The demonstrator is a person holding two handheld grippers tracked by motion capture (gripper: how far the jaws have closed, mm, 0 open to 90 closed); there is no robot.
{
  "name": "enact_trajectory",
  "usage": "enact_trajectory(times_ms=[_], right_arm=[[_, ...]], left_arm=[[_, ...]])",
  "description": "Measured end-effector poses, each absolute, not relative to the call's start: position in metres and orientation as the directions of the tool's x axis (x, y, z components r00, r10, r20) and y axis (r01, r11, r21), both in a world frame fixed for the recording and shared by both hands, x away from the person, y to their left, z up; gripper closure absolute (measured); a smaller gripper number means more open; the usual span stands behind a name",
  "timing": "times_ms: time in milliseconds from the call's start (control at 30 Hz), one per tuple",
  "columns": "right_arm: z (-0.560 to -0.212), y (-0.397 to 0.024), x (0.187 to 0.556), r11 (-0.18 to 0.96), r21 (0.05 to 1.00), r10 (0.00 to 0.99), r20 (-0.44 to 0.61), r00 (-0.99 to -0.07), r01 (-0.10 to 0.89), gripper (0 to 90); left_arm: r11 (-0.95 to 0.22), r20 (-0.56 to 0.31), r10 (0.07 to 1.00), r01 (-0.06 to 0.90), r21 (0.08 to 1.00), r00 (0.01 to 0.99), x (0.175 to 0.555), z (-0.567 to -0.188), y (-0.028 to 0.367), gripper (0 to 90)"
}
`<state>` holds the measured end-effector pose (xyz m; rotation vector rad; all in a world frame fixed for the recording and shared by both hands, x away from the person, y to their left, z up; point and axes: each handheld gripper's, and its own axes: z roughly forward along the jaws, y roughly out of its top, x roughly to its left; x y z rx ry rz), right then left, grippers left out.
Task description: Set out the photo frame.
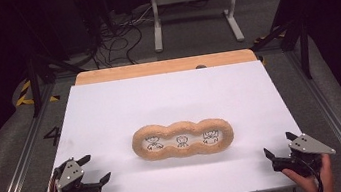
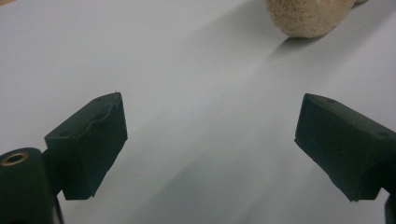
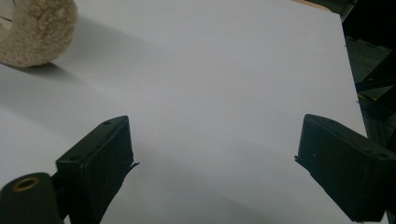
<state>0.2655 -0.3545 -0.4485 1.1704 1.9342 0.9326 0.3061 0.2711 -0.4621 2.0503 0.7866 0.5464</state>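
High view: left gripper (image 1: 97,169) and right gripper (image 1: 278,144) rest low, jaws spread wide, empty.

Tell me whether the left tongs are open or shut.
Open: the left tongs show a wide gap between the black jaws, with bare white table between.

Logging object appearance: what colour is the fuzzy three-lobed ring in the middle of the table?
Tan, the fuzzy three-lobed ring frames three black line drawings; high view shows it best.

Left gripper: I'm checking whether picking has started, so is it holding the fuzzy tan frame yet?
No: the left gripper has its jaws wide apart over bare white table, with the fuzzy frame lying apart.
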Motion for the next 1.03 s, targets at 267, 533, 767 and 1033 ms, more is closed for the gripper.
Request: enact_trajectory(times_ms=[267, 533, 767, 1033], right_arm=[[-0.4491, -0.3556, 0.2642, 0.336, 0.839, 0.914, -0.18, -0.363, 0.429, 9.9], [-0.4484, -0.3551, 0.2637, 0.338, 0.841, 0.913, -0.184, -0.364, 0.423, 9.9], [-0.4486, -0.3559, 0.2634, 0.34, 0.842, 0.912, -0.185, -0.366, 0.42, 9.8], [-0.4483, -0.3559, 0.2635, 0.336, 0.843, 0.912, -0.181, -0.367, 0.419, 9.6]], left_arm=[[-0.448, 0.091, 0.698, 0.333, 0.83, 0.71, 0.3092, -0.4632, 0.2687, 9.6], [-0.453, 0.097, 0.7, 0.334, 0.826, 0.708, 0.3096, -0.4633, 0.2677, 9.6], [-0.451, 0.097, 0.701, 0.333, 0.828, 0.707, 0.3105, -0.4633, 0.2668, 9.6], [-0.445, 0.09, 0.705, 0.339, 0.829, 0.704, 0.3124, -0.4636, 0.2662, 9.6]])
